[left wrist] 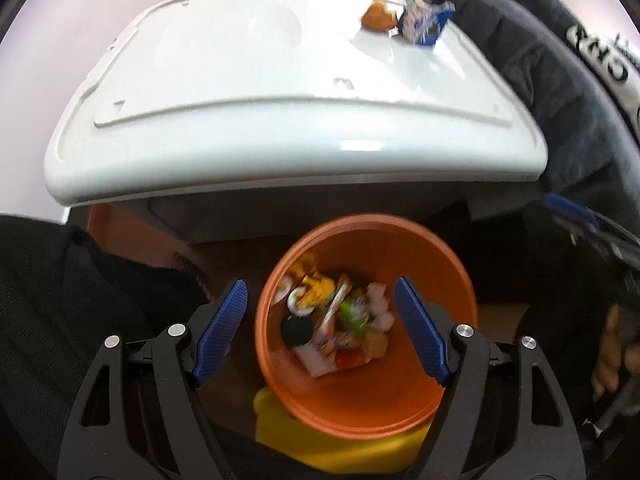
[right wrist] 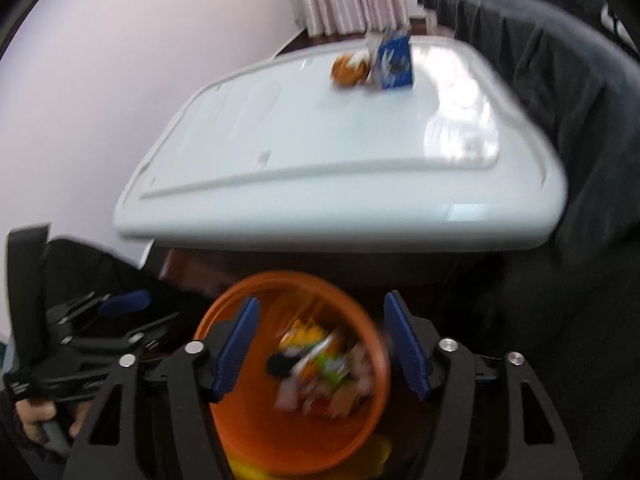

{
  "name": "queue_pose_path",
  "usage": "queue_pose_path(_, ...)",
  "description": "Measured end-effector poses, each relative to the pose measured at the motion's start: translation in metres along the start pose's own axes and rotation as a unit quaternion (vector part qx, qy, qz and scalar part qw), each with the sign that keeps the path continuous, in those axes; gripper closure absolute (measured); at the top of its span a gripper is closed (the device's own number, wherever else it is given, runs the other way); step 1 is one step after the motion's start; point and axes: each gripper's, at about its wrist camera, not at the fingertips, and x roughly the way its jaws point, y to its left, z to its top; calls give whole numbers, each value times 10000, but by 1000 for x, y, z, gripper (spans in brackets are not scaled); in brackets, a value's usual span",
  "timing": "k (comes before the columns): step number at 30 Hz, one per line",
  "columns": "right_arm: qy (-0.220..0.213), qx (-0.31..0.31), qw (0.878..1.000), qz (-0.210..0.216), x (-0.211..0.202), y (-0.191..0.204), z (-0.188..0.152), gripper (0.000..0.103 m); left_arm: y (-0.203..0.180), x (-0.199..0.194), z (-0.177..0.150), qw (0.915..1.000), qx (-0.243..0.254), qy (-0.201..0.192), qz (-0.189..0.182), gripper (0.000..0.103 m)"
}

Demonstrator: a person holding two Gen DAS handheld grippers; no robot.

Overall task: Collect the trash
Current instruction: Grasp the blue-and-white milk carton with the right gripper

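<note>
Left wrist view: left gripper (left wrist: 320,328), jaws wide and empty, above the upright orange bin (left wrist: 360,392) of mixed trash (left wrist: 340,320); a blue wrapper (left wrist: 425,22) and orange scrap (left wrist: 378,16) lie on the white desk (left wrist: 248,92). Right wrist view: right gripper (right wrist: 322,344), jaws apart, empty, over the bin; the wrapper's print is blurred.

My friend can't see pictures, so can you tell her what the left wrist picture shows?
An open left hand-held gripper hovers over an orange bucket filled with mixed trash. Behind it, a white table holds an orange-brown lump beside a crumpled blue-and-white wrapper at its far right.
</note>
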Motion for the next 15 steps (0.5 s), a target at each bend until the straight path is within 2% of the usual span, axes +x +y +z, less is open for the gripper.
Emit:
queue_pose_path(4, -429, -14, 9990, -133, 4, -19, 50, 33, 3, -2, 24, 9996, -118, -243, 2, 28)
queue_pose_path(8, -863, -136, 9950, -478, 24, -33, 109, 25, 5, -1, 47, 9988, -192, -451, 60, 28)
queue_pose_path(11, -821, -86, 9949, -583, 50, -39, 145, 25, 7, 0, 61, 9979, -223, -589, 113, 28)
queue_pose_path(15, -626, -271, 9952, -704, 88, -40, 169, 25, 8, 7, 71, 9974, -242, -681, 68, 28)
